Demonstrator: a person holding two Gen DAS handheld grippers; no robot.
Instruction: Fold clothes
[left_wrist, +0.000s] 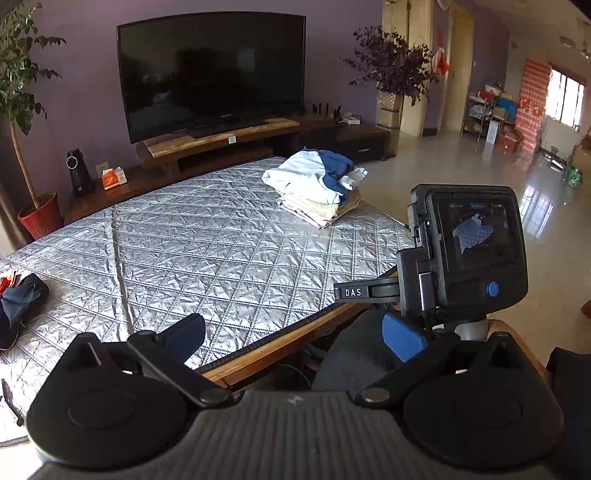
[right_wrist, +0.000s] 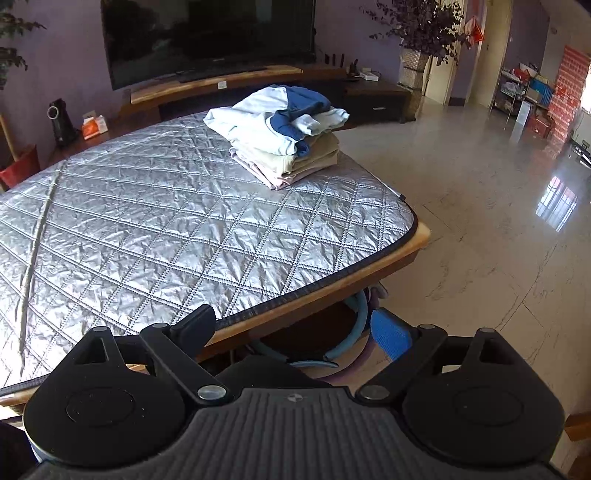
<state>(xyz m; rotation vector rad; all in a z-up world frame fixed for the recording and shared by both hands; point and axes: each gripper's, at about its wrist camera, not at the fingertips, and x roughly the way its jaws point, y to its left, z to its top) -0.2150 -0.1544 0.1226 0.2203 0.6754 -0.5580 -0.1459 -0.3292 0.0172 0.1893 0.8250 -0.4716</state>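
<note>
Grippers left (left_wrist: 295, 338) and right (right_wrist: 295, 334) gape wide, empty, near folded stack (right_wrist: 284, 142).

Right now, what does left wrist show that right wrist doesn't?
Only left wrist: the dark unfolded clothes at the mat's left edge, and the right gripper's camera unit. Only right wrist: the blue ring under the table. Both: the folded stack at the far corner of the quilted silver mat, the TV, and each view's own open, empty gripper, left gripper and right gripper.

Table cover (right_wrist: 166, 221): quilted silver fabric, shiny, crinkled. Table edge (right_wrist: 369, 278): smooth wood. Floor (right_wrist: 480, 221): glossy tile. Clothes stack (right_wrist: 284, 147): soft matt cloth.
</note>
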